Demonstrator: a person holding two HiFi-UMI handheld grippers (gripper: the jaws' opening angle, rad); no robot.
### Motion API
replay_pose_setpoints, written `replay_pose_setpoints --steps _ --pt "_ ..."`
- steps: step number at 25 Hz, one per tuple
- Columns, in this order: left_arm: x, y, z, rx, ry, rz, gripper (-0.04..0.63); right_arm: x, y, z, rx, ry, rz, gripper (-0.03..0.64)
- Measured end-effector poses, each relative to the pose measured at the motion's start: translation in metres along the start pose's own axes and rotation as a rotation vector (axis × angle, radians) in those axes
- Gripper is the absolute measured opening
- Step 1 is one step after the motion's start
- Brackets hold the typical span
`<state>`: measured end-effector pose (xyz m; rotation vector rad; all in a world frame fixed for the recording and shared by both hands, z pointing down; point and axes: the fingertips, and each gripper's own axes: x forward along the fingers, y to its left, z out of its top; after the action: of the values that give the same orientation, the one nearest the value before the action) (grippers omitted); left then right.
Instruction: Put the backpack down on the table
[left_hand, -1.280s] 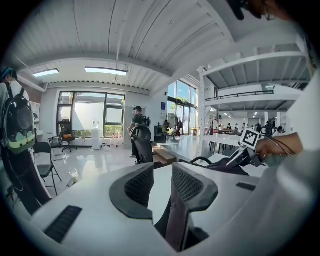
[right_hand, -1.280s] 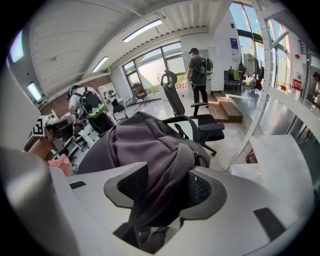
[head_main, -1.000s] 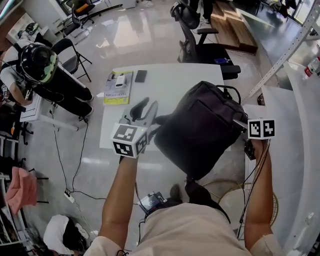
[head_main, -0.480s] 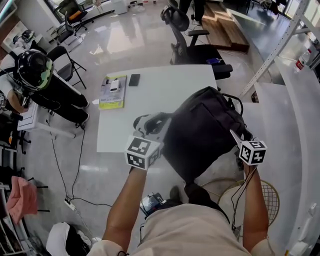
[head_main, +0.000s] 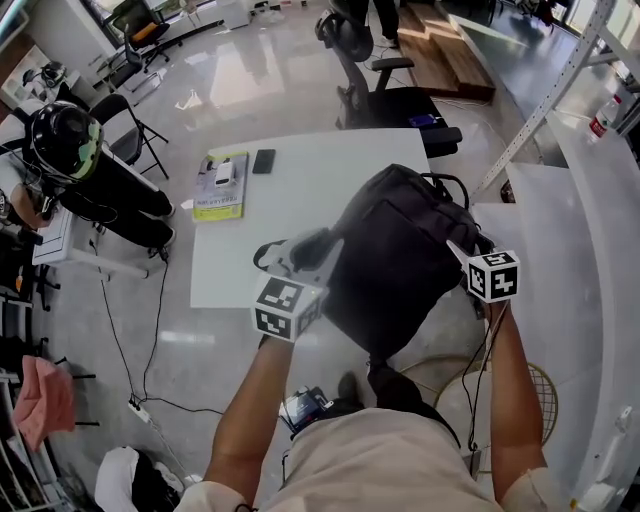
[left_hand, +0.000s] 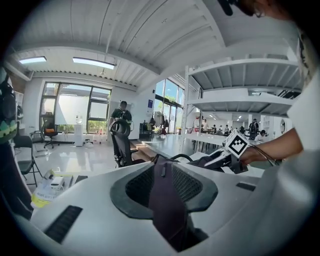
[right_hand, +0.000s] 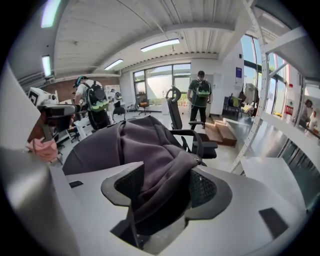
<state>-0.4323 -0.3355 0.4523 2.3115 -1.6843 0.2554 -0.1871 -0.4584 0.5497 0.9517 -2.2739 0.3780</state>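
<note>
The black backpack (head_main: 400, 260) lies tilted across the right end of the white table (head_main: 300, 190), its near end hanging past the table's front edge. At the bag's left side, my left gripper (head_main: 300, 252) is shut on a dark strap (left_hand: 167, 200) that runs up between its pads. My right gripper (head_main: 462, 252) is at the bag's right side. Its jaws have just been opening and now stand wide, with a thick fold of the backpack's fabric (right_hand: 160, 170) still lying loosely between them. The right gripper (left_hand: 227, 157) also shows beyond the bag in the left gripper view.
A yellow-green book (head_main: 222, 187) and a dark phone (head_main: 263, 161) lie at the table's far left. An office chair (head_main: 395, 100) stands behind the table. A white shelf rack (head_main: 600, 250) runs along the right. A person in a helmet (head_main: 70, 140) is off to the left.
My left gripper has moved right and down, staying on the strap. My right gripper has swung in toward the bag's right side and rolled. The backpack sits lower on the table end.
</note>
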Motion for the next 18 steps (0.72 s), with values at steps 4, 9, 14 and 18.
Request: replay_pose_setpoints --steps 4,9,14,18 --pt "-0.003 0.013 0.006 -0.001 -0.012 0.016 0.112 -0.015 0.000 -0.012 0.044 0.162 0.124 0.236" --pt "-0.010 0.022 0.003 -0.002 -0.007 0.024 0.112 -0.025 0.006 -0.012 -0.016 0.256 0.158 0.236" --pt "-0.017 0.027 0.005 0.000 -0.010 0.028 0.112 -0.029 0.008 -0.009 -0.093 0.280 0.110 0.236" --pt "-0.014 0.026 0.007 -0.014 -0.037 0.023 0.107 -0.028 0.005 -0.008 -0.173 0.193 -0.067 0.236"
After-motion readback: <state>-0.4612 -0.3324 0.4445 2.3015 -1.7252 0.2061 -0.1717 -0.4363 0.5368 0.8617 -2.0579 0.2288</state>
